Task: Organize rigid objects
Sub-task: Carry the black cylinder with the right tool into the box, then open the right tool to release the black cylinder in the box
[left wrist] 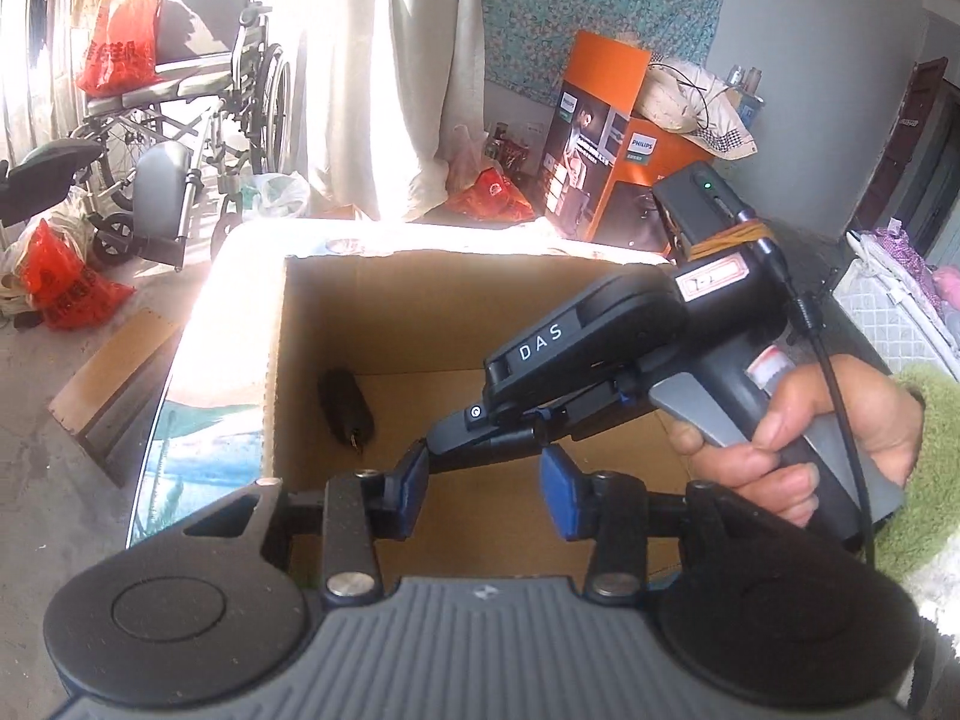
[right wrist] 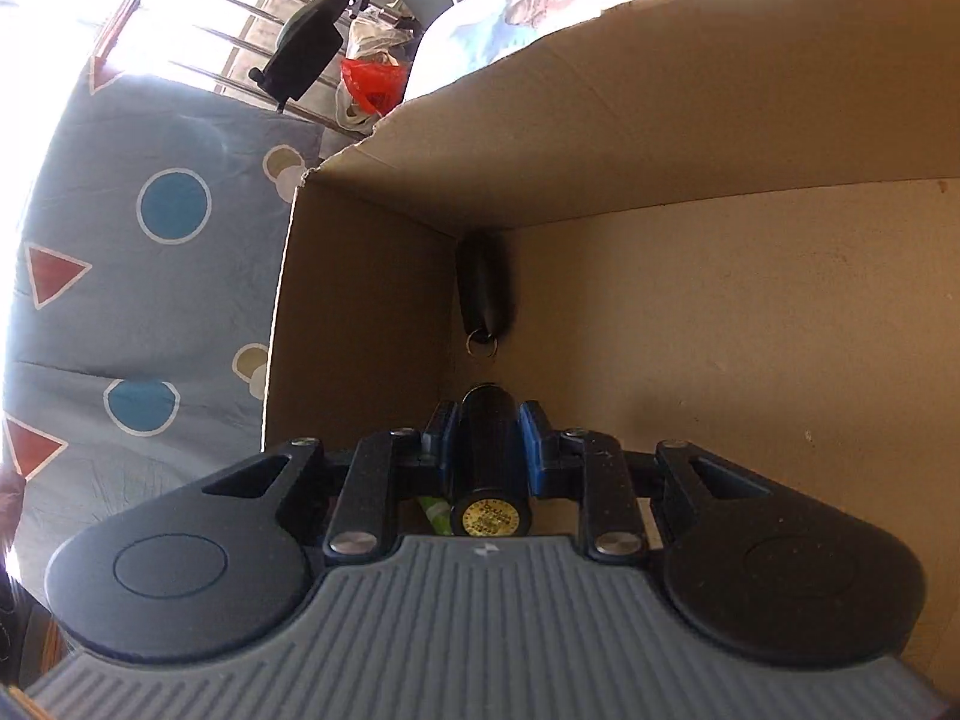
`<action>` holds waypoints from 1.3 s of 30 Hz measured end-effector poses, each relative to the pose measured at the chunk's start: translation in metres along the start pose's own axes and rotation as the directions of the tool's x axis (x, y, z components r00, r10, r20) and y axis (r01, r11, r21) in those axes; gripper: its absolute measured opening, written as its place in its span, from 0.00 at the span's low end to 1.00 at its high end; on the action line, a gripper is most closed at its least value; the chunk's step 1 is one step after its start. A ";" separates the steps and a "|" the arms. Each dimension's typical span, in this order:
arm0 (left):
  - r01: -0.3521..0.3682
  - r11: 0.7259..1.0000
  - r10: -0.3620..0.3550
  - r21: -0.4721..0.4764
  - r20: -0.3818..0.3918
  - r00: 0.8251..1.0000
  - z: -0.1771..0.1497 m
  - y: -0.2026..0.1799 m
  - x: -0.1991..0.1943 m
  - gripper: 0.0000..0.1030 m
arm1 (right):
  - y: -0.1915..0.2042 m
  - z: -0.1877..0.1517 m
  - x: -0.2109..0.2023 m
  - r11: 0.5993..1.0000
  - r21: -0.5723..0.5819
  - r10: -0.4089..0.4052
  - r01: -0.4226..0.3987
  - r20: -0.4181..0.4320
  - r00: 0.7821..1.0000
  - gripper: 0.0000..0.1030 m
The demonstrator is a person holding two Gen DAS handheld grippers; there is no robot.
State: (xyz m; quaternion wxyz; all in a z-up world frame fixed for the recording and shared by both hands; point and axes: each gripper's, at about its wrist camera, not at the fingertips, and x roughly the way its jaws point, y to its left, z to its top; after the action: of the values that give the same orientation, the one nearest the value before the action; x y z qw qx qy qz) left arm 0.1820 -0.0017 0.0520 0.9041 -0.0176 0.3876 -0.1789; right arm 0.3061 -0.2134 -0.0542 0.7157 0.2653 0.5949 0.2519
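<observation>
An open cardboard box (left wrist: 312, 324) fills the middle of both views. A black key fob with a metal ring (right wrist: 483, 288) lies in its far corner, and the left wrist view shows the fob (left wrist: 345, 408) on the box floor. My right gripper (right wrist: 489, 420) is inside the box, shut on a black cylinder (right wrist: 489, 456) with a yellow label on its near end. A hand (left wrist: 798, 438) in a green sleeve holds that tool over the box. My left gripper (left wrist: 487, 489) hovers at the box's near edge, blue pads (left wrist: 414, 492) apart with nothing between them.
The box stands on a surface with a printed cover (left wrist: 198, 360). A cloth with circles and triangles (right wrist: 150, 300) lies left of the box. Further off are a wheelchair (left wrist: 198, 120), red plastic bags (left wrist: 60, 282) on the floor and an orange carton (left wrist: 606, 138).
</observation>
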 end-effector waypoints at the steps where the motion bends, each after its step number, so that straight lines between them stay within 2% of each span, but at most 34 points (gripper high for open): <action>1: -0.011 1.000 0.011 0.008 0.020 1.000 -0.002 0.001 -0.008 0.43 | 0.004 0.001 0.006 1.000 -0.017 0.003 -0.003 -0.025 1.000 0.20; 6: -0.053 0.998 0.051 0.016 0.080 0.995 -0.005 0.012 -0.035 0.45 | 0.025 -0.003 0.036 0.997 -0.078 0.000 -0.012 -0.165 0.986 0.20; 10: -0.101 0.995 0.100 0.002 0.124 0.987 -0.008 0.027 -0.053 0.45 | 0.039 -0.002 0.064 0.992 -0.126 -0.036 0.002 -0.270 0.962 0.22; 14: -0.145 0.989 0.146 -0.021 0.147 0.978 -0.011 0.039 -0.063 0.46 | 0.041 0.021 0.081 0.997 -0.078 -0.044 0.024 -0.266 0.963 0.25; 18: -0.162 0.986 0.168 -0.051 0.166 0.972 -0.012 0.051 -0.070 0.46 | 0.041 0.038 0.071 1.000 -0.020 0.000 -0.003 -0.187 0.982 0.42; 21: -0.157 0.985 0.166 -0.064 0.181 0.969 -0.015 0.058 -0.074 0.46 | 0.039 0.038 0.051 1.000 -0.013 0.015 -0.017 -0.144 0.989 0.44; 24: -0.149 0.987 0.158 -0.061 0.192 0.969 -0.020 0.061 -0.074 0.47 | 0.040 0.029 0.028 1.000 -0.014 -0.002 0.000 -0.137 0.991 0.45; 26: -0.144 0.988 0.153 -0.057 0.198 0.968 -0.025 0.061 -0.074 0.47 | 0.040 0.020 0.014 1.000 0.002 0.000 0.000 -0.152 0.988 0.47; 28: -0.141 0.988 0.150 -0.058 0.201 0.968 -0.027 0.063 -0.074 0.47 | 0.036 0.010 0.002 0.999 0.039 0.019 -0.012 -0.186 0.982 0.54; 30: -0.137 0.989 0.147 -0.060 0.206 0.968 -0.031 0.065 -0.074 0.47 | 0.035 0.000 -0.002 0.995 0.100 0.041 -0.019 -0.218 0.975 0.71; 32: -0.137 0.988 0.148 -0.065 0.208 0.967 -0.034 0.068 -0.074 0.47 | 0.028 -0.016 -0.003 0.985 0.168 0.069 -0.026 -0.258 0.964 0.79; 36: -0.137 0.988 0.149 -0.071 0.210 0.966 -0.037 0.073 -0.075 0.48 | 0.026 -0.022 0.012 0.970 0.241 0.066 0.017 -0.332 0.941 0.82; 39: -0.137 0.987 0.152 -0.083 0.210 0.966 -0.038 0.075 -0.075 0.48 | 0.019 -0.035 0.019 0.962 0.260 0.025 0.077 -0.367 0.930 0.84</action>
State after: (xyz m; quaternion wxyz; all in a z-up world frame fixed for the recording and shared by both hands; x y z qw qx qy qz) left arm 0.1306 0.0979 0.0644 0.9503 -0.0393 0.2934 -0.0962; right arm 0.2736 -0.1835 -0.0604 0.5522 0.3005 0.7504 0.2040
